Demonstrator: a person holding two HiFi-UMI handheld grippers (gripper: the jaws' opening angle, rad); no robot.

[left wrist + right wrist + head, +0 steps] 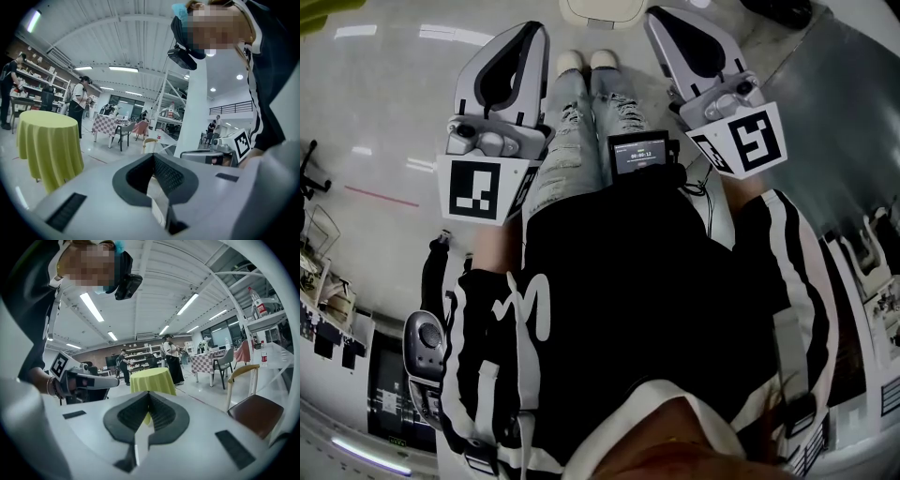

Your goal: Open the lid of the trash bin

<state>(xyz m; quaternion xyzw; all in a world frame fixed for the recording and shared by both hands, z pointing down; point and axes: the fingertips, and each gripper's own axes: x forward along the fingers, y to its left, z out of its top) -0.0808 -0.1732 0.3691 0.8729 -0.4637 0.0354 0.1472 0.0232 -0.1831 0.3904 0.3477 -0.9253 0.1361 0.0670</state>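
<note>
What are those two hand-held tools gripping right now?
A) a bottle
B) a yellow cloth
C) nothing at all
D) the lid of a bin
C: the left gripper and the right gripper each show their jaws meeting at the tips with nothing between them, only the open hall beyond.

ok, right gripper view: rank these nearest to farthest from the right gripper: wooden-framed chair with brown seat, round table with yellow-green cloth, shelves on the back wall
From the right gripper:
1. wooden-framed chair with brown seat, close by on the right.
2. round table with yellow-green cloth, centre, past the jaw tips.
3. shelves on the back wall, far end of the hall, behind the table.
</note>
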